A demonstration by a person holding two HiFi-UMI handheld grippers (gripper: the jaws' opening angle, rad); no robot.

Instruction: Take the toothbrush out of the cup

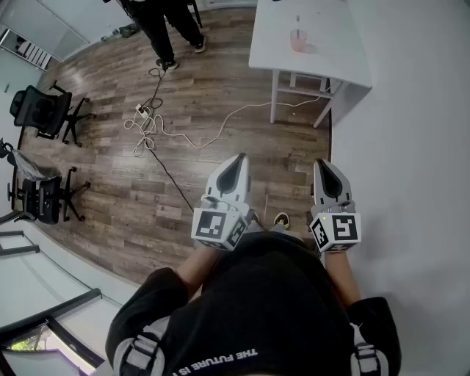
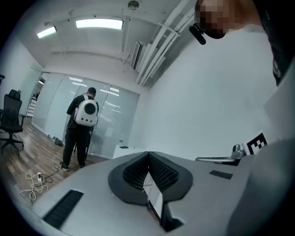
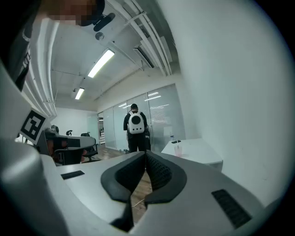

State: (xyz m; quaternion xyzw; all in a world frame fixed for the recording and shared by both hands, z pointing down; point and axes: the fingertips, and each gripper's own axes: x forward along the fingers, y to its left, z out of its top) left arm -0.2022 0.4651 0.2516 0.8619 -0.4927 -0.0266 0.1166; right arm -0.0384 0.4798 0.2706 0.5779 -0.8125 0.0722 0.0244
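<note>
Left gripper (image 1: 236,163) and right gripper (image 1: 325,167) are both clenched shut, empty, held near the body. The cup (image 1: 297,40) stands on the white table (image 1: 323,29), well apart; its toothbrush is too small to confirm. Risk: the floor cable (image 1: 220,128) crosses the approach and could trip the person.

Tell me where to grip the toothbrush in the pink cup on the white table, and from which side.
Grip the toothbrush by the stem above the cup rim, coming from above, jaws astride it. It seems to stand near upright, so only that upper part is free; finer detail is too small to tell.
</note>
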